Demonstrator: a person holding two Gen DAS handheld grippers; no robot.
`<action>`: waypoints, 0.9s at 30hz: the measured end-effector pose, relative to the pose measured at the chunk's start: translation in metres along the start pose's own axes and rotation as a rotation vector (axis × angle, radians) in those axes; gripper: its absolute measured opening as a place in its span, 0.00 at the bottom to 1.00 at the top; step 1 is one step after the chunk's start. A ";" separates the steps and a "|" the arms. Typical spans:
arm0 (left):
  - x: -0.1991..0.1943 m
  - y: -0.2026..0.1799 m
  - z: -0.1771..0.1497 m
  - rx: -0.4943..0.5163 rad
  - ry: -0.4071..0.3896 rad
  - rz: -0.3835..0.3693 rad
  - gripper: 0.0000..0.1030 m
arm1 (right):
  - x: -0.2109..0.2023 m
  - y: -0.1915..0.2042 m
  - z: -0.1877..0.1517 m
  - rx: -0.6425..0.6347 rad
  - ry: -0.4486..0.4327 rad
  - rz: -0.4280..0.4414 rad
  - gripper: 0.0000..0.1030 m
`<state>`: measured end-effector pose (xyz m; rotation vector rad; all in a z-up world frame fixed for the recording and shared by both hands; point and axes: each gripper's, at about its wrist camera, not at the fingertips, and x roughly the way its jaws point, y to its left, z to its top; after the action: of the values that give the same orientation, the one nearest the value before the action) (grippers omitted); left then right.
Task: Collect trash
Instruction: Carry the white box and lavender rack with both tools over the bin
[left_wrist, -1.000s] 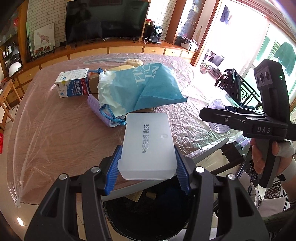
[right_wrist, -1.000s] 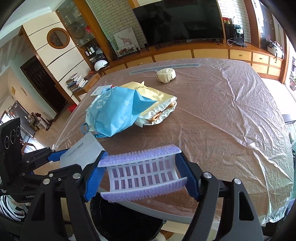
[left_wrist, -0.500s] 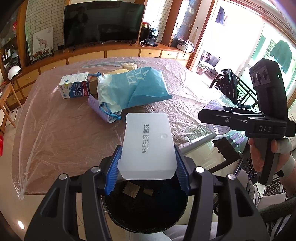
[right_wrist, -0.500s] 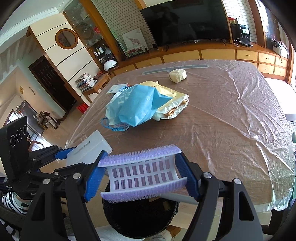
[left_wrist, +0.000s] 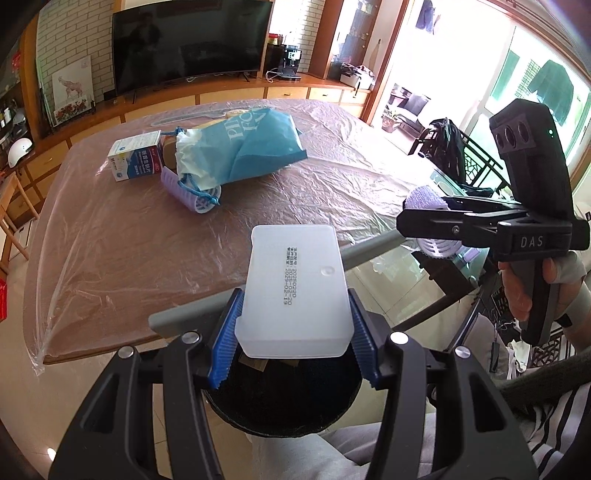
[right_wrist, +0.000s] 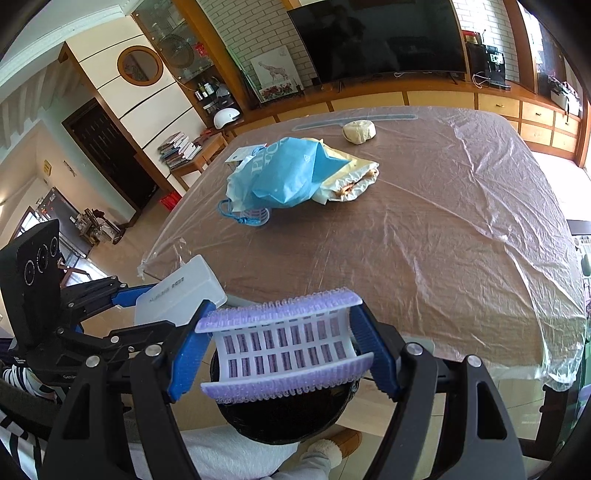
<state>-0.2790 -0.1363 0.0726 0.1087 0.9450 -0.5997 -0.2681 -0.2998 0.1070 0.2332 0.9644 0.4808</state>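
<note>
left gripper (left_wrist: 293, 345) has its blue pads pressed against both sides of a white plastic box (left_wrist: 295, 291), held flat above the black trash bin (left_wrist: 284, 410) that sits on the floor by the table edge. right gripper (right_wrist: 279, 356) is clamped the same way on a purple hair roller (right_wrist: 282, 349), and it too hangs over the bin's dark mouth. the left view alone gives the printed date code on top of the box, plus scraps lying inside the bin; from the right view the box is seen only edge-on at the left. on the plastic-covered table (left_wrist: 122, 258) the left view shows a small milk carton (left_wrist: 135, 160) just beside a blue drawstring bag (left_wrist: 243, 147), with a second purple roller (left_wrist: 190, 192) touching the bag's cord end. swing to the right view and the carton is nearly hidden behind the bag, yet here comes a yellow wrapper with food (right_wrist: 351, 177) tucked under the bag's far side, and a round bun (right_wrist: 359, 131) sitting well apart toward the tv end, both barely visible from the left.
</note>
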 end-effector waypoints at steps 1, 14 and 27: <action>0.000 -0.001 -0.001 0.001 0.004 -0.002 0.53 | 0.000 -0.001 -0.002 0.001 0.002 0.000 0.71; 0.003 -0.015 -0.024 0.024 0.058 -0.011 0.53 | 0.000 0.007 -0.022 -0.019 0.045 0.015 0.71; 0.017 -0.011 -0.048 0.011 0.121 0.016 0.53 | 0.021 0.019 -0.046 -0.023 0.110 0.026 0.71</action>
<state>-0.3124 -0.1362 0.0323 0.1635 1.0572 -0.5881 -0.3017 -0.2743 0.0737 0.2004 1.0634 0.5329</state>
